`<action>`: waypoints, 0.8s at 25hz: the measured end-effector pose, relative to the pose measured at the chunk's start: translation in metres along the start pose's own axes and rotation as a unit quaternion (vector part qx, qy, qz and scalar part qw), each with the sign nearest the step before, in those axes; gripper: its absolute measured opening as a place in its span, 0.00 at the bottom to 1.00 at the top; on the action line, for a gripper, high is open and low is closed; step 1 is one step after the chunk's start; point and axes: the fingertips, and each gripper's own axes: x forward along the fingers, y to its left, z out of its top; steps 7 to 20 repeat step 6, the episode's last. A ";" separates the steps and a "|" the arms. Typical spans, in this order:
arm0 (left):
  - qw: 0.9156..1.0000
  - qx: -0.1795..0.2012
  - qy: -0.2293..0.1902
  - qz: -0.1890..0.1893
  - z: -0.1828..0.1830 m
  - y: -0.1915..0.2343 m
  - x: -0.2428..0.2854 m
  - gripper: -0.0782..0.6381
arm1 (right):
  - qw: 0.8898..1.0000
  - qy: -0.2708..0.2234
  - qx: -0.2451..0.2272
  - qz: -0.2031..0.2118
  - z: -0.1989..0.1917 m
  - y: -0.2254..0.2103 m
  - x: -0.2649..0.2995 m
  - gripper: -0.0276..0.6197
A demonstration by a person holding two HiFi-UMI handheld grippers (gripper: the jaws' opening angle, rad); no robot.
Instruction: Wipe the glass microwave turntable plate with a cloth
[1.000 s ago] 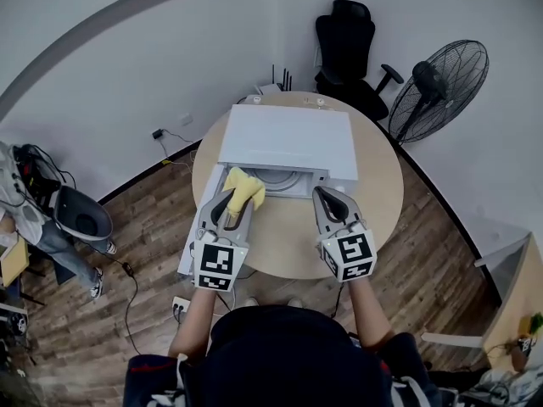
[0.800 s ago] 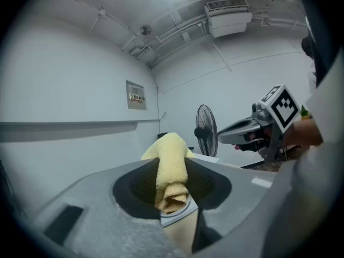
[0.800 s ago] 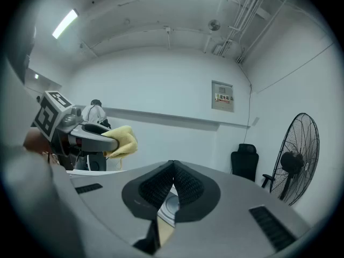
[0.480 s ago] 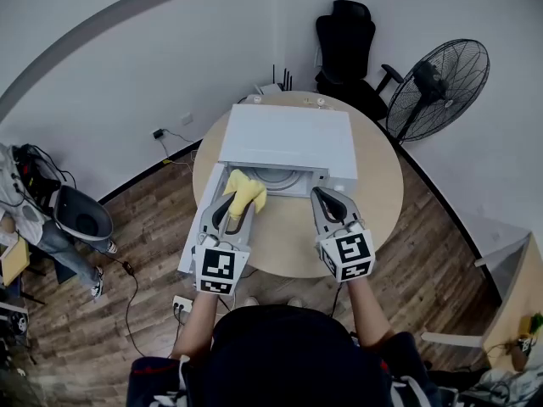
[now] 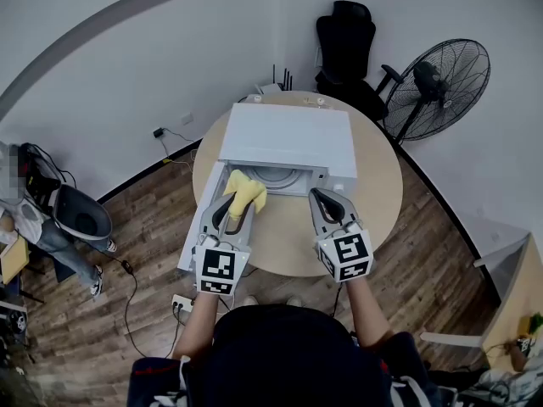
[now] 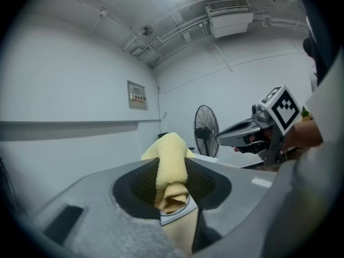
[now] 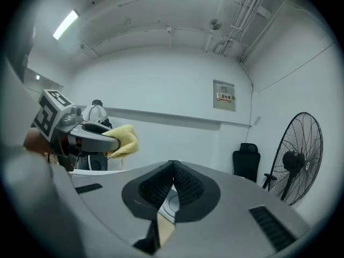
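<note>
a round, pale wooden table (image 5: 377,195) stands on a floor (image 5: 424,261) of dark planks. a white microwave (image 5: 288,138) sits on the table's far half and takes up most of its width. its door (image 5: 188,242) is swung open at the left, reaching past the table's rim. two small pieces (image 5: 321,102) (too small to name) lie at the far rim, just behind the microwave.
</note>
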 end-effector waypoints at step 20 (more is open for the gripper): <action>1.000 0.016 -0.001 0.009 0.002 0.001 -0.002 0.28 | 1.000 0.000 0.006 0.004 -0.003 0.002 -0.001 0.06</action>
